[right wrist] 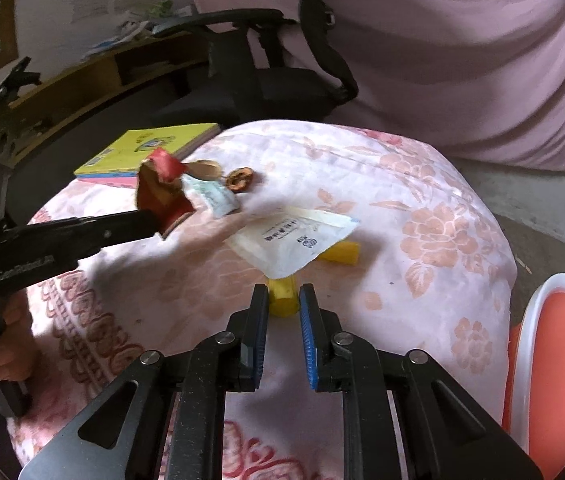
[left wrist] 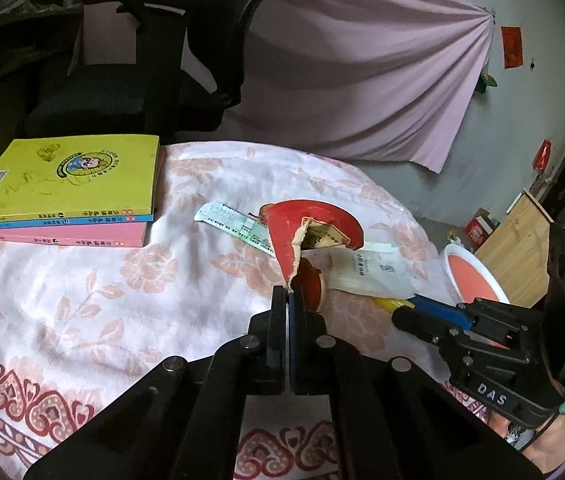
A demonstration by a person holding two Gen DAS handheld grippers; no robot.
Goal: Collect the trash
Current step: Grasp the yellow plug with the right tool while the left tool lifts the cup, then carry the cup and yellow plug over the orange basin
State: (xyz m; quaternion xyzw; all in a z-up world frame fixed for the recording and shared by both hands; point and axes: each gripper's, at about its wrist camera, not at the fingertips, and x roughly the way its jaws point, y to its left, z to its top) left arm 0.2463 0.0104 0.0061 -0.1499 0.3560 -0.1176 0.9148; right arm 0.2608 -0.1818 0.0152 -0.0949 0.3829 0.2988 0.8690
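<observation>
My left gripper (left wrist: 291, 294) is shut on a torn red paper cup (left wrist: 310, 232) and holds it above the flowered tablecloth (left wrist: 82, 300); it also shows in the right wrist view (right wrist: 164, 192). My right gripper (right wrist: 284, 296) is open, its fingertips on either side of a yellow piece (right wrist: 282, 298) that sticks out from under a white plastic wrapper (right wrist: 294, 240). A pale green paper slip (left wrist: 234, 222) lies behind the cup. A brown nutshell (right wrist: 240, 179) lies farther back.
A stack of books (left wrist: 66, 192) with a yellow cover lies at the table's far left. A black office chair (left wrist: 130, 80) stands behind the table. A bin with a white rim and orange inside (right wrist: 558, 360) stands at the right, below the table edge.
</observation>
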